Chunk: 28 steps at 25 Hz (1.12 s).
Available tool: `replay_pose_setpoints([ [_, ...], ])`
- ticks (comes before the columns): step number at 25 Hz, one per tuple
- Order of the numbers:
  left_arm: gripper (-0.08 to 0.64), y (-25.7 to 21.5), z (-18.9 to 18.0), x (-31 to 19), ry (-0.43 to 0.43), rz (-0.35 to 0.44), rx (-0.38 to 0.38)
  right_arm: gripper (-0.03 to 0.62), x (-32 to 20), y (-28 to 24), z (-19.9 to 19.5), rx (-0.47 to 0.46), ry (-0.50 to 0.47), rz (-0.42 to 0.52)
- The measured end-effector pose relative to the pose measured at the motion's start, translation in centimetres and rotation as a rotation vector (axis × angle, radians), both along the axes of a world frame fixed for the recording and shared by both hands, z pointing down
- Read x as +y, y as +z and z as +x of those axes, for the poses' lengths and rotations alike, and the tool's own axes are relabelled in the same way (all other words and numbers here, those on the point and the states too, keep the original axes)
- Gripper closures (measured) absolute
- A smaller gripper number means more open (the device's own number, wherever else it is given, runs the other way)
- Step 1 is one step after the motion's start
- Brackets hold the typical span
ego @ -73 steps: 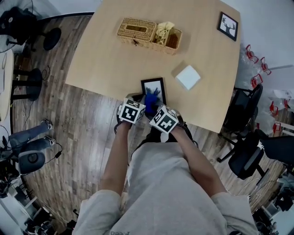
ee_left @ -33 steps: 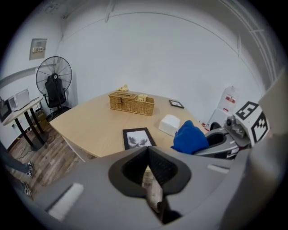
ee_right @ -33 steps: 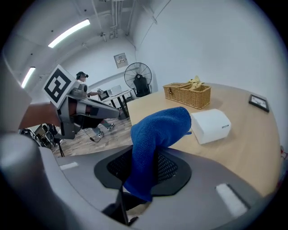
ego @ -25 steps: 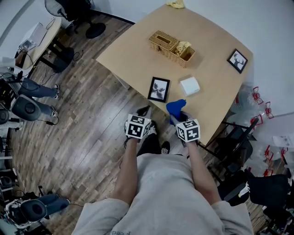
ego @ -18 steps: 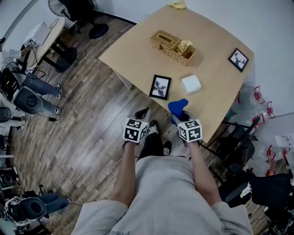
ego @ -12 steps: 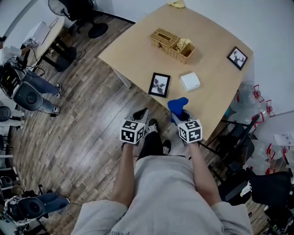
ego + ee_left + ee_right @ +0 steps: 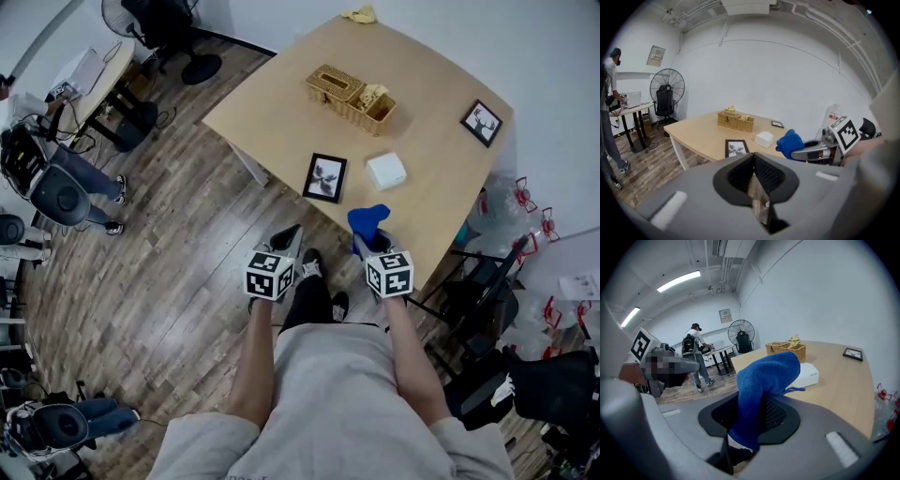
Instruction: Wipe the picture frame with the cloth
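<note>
The left gripper (image 7: pixel 287 240) hung just off the table's (image 7: pixel 281 103) near edge, jaws pressed together on nothing. The picture frame (image 7: pixel 325 177) lay flat on the table close to that edge. To its right, at the same edge, the right gripper (image 7: pixel 368 242) clamped the blue cloth (image 7: pixel 368 219).

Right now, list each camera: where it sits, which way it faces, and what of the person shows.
Head view: on the head, looking down at the table; torso, forearms, left gripper and right gripper show.
Left gripper view: on the left gripper, looking along its shut, empty jaws over the table; the right gripper shows at right.
Right gripper view: on the right gripper, looking along jaws shut on the blue cloth; the left gripper shows at left.
Shared: both gripper views see the white box and basket.
</note>
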<state>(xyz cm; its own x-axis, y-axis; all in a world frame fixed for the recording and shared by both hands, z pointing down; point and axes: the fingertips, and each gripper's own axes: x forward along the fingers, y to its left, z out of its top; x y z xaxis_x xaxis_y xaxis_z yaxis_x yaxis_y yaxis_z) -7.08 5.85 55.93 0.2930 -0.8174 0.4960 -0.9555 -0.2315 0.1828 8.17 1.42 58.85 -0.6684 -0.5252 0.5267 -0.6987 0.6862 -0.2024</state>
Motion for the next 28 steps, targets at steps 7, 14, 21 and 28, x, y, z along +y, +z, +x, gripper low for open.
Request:
replay_pose_setpoints([
  [7, 0.508, -0.2, -0.5, -0.1, -0.003, 0.005, -0.011, 0.488, 0.0, -0.4, -0.5, -0.005, -0.007, 0.016],
  [14, 0.508, -0.4, -0.3, -1.0, 0.014, 0.009, -0.022, 0.488, -0.8, -0.6, -0.6, -0.006, 0.001, 0.029],
  [21, 0.508, 0.1, 0.0, -0.8, 0.022, -0.009, -0.025, 0.488, -0.4, -0.1, -0.5, -0.004, -0.003, 0.016],
  [28, 0.508, 0.2, 0.1, -0.8, 0.016, -0.006, -0.026, 0.488, -0.4, -0.4, -0.8, 0.002, -0.031, 0.035],
])
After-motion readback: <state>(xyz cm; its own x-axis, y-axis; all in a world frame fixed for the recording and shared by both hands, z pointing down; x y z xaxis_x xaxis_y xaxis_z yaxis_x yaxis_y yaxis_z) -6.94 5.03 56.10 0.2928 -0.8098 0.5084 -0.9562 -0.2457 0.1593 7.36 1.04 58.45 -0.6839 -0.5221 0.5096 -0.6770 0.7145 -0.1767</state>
